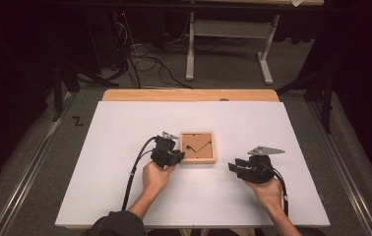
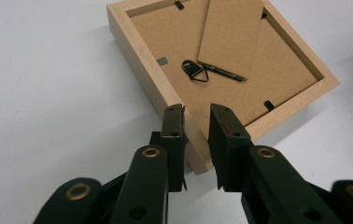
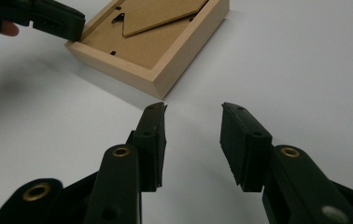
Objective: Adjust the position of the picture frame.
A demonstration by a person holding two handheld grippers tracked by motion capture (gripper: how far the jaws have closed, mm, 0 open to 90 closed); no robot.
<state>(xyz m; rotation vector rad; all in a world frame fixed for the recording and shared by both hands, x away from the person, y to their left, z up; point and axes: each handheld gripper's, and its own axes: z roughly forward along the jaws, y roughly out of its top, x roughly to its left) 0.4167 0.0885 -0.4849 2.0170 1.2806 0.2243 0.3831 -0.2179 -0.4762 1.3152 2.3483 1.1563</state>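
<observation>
A light wooden picture frame point(image 1: 197, 147) lies face down mid-table, its brown backing point(image 2: 277, 79) up, with a fold-out stand and a small black hanger point(image 2: 194, 70). My left gripper point(image 1: 178, 156) sits at the frame's near left corner. In the left gripper view the jaws point(image 2: 196, 116) straddle the wooden rim point(image 2: 139, 65) and are shut on it. My right gripper point(image 1: 232, 167) rests to the right of the frame, apart from it. Its jaws point(image 3: 193, 112) stand open over bare table, pointing at the frame point(image 3: 151, 46). The left gripper point(image 3: 67, 23) shows at the frame's far corner there.
The white tabletop point(image 1: 125, 128) has free room on all sides of the frame. A wooden strip point(image 1: 189, 95) runs along its far edge. Beyond it are floor cables point(image 1: 144, 64) and a white stand point(image 1: 190, 49).
</observation>
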